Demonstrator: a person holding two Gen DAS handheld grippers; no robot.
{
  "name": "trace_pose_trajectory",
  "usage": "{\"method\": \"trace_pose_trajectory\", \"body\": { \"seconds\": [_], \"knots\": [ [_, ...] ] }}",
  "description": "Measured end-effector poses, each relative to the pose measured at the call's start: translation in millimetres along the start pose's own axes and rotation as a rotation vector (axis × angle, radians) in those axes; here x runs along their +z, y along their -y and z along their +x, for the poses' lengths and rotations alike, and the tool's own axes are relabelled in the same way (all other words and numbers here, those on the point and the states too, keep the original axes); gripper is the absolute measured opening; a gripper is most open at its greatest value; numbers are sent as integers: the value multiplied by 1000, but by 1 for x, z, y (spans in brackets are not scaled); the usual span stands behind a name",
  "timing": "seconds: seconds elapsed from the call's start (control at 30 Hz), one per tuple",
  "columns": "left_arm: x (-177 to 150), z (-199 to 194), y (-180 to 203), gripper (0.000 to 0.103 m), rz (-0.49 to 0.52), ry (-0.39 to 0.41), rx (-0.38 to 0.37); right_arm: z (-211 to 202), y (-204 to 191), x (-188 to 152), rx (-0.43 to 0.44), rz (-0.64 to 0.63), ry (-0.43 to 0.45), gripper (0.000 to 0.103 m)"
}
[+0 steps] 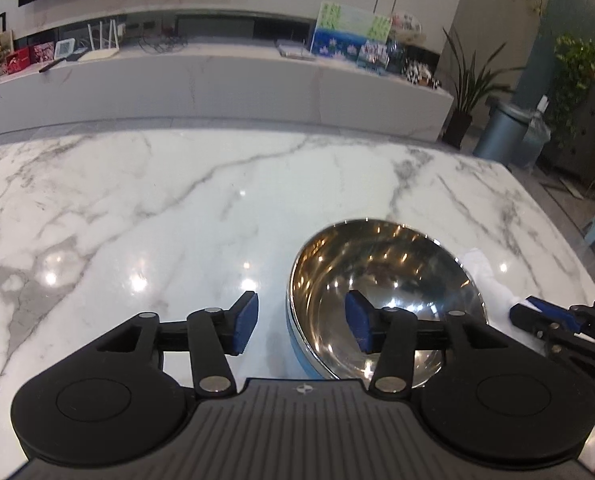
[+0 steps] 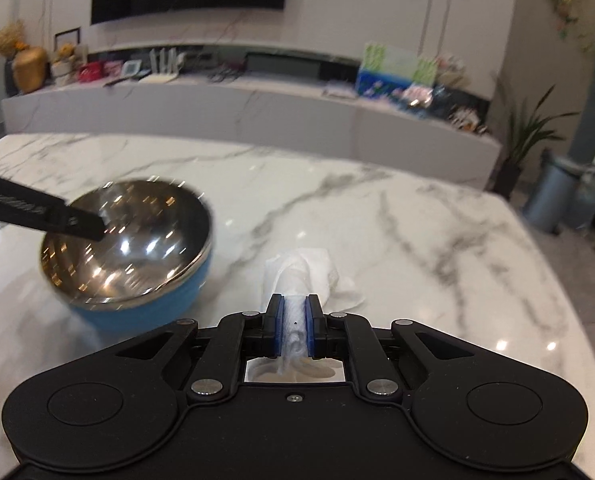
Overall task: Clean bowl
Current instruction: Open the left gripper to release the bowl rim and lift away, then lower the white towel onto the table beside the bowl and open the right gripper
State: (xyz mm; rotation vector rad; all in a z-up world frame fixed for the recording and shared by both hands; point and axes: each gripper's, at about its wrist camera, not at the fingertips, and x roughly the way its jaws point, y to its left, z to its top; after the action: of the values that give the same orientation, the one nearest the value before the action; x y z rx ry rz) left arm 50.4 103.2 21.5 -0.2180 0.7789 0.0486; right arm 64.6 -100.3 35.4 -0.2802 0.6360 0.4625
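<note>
A steel bowl [image 1: 381, 292] with a blue outer wall sits on the marble table [image 1: 177, 208]; it also shows in the right wrist view [image 2: 129, 240], tilted. My left gripper [image 1: 301, 326] is open, its jaws astride the bowl's near left rim, one finger inside and one outside. My right gripper [image 2: 294, 326] is shut on a crumpled white paper towel [image 2: 309, 272], held just above the table to the right of the bowl. The right gripper also shows in the left wrist view [image 1: 537, 316] beside the towel [image 1: 485, 276].
A long white marble console [image 1: 217, 80] with boxes, pictures and toys stands beyond the table. A potted plant [image 1: 465, 100] and a grey bin [image 1: 501, 128] stand at the right. The table's right edge [image 2: 557, 280] drops to the floor.
</note>
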Motion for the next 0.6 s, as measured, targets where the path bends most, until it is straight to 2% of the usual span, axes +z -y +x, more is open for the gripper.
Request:
{"method": "trace_pose_trajectory", "body": {
  "seconds": [0.17,0.27,0.37,0.4,0.43,0.47,0.5,0.53,0.6],
  "knots": [
    [-3,-7,1,61,-1,10,-7,19,-7,-9,46,-22,-109,10],
    [-5,-11,3,69,9,18,-6,19,-10,-10,32,-43,-117,12],
    [-5,-18,5,73,13,51,-26,16,-7,-9,24,-20,-113,17],
    [-5,-20,5,74,13,61,-35,13,-6,-9,22,-12,-106,25],
    [-5,-23,5,74,14,76,-41,9,-4,-10,20,-3,-96,40],
    [-6,-25,6,75,17,82,-40,2,-2,-10,14,7,-70,46],
    [-6,-27,7,76,20,88,-39,-4,-2,-10,7,14,-46,51],
    [-7,-29,8,77,25,95,-37,-8,-1,-9,5,18,-32,51],
    [-9,-32,10,87,37,100,-38,-18,0,-10,0,39,-1,56]
  ]
}}
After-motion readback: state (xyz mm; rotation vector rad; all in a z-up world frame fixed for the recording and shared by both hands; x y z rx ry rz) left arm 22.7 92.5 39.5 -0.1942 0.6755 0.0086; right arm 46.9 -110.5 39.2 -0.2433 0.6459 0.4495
